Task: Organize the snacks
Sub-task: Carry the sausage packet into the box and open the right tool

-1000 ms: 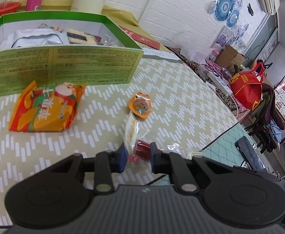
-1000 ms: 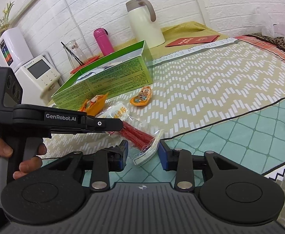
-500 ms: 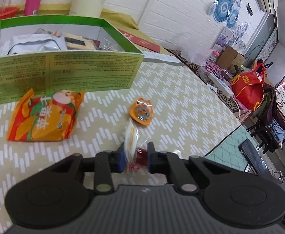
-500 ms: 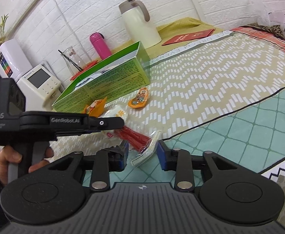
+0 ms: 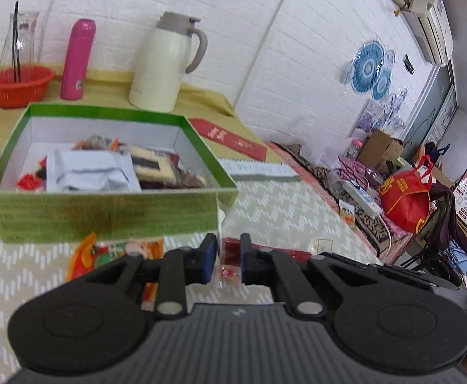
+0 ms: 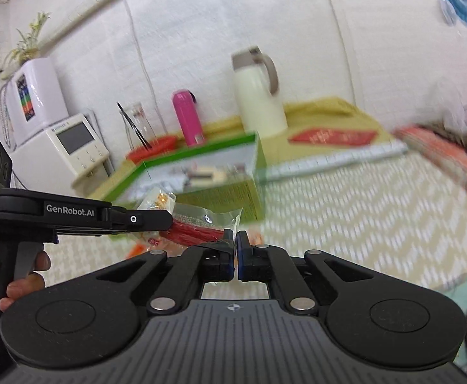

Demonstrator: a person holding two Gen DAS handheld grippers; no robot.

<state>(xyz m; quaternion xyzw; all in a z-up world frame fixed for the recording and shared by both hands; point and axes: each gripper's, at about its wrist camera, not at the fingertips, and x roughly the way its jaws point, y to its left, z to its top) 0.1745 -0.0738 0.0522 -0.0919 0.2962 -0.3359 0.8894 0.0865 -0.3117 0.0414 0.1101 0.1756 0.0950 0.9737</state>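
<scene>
Nearest the right wrist camera, the right gripper (image 6: 235, 249) has just been closing and now pinches the crinkled clear end of one long snack packet (image 6: 198, 228) holding red sticks. The other end of that packet sits between the blue pads of the left gripper (image 5: 228, 264), jaws drawn together on the thin film; seen from the right it reaches in from the left side, a person's hand (image 6: 19, 275) around its grip. The packet hangs stretched between the two tools, above the zigzag-patterned tablecloth (image 5: 281, 204) and just in front of the green cardboard box (image 5: 105, 217). One glossy orange pouch (image 5: 112, 252) lies flat against the box's near wall. Inside the box lie several wrapped snacks. Behind the box stand one cream jug (image 5: 163, 64), one pink flask (image 5: 76, 59) and one red basket (image 5: 20, 84).
</scene>
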